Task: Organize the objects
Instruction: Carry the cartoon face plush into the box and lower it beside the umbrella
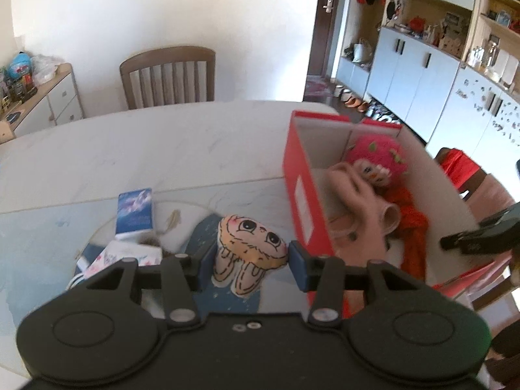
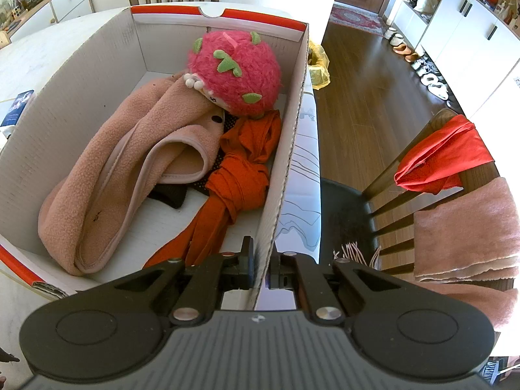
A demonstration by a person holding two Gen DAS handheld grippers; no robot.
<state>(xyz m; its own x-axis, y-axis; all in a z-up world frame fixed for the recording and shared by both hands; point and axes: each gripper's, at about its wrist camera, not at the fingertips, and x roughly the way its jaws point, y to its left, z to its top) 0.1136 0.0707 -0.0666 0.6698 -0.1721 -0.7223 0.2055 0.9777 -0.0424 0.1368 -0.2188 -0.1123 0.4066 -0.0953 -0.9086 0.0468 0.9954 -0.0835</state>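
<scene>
The left gripper (image 1: 250, 261) has its two blue pads closed on a small flat plush toy (image 1: 248, 245), a cream, peach-topped figure with big cartoon eyes and dangling legs, pinched at its sides and hanging tilted between them. The jaws stand partway apart, as wide as the toy is. Under it lies a pale blue patterned mat (image 1: 39, 247) on the white marble-look table (image 1: 130, 149). Just to the left of the toy a small blue and white box (image 1: 135, 213) stands on the mat, with a crumpled floral packet (image 1: 120, 255) in front of it.

To the right of the toy, close beside it, sits the red shoebox (image 1: 297, 175), open at the top. The right gripper (image 2: 261, 268) is clamped tight on that box's near side wall (image 2: 282, 175), one finger inside the box and one outside, with the cardboard pinched between them.

Inside the box a pink fleece garment (image 2: 110, 169) lies bunched along the left, a knotted orange cloth (image 2: 240, 175) lies along the right wall, and a fuzzy pink dragon-fruit plush (image 2: 237, 68) with green tabs rests at the far end, touching both. A bit of black fabric (image 2: 170, 196) shows beneath them.

Beyond the table edge, a wooden chair (image 2: 432, 149) carries a red cloth and a pink towel over its back.
</scene>
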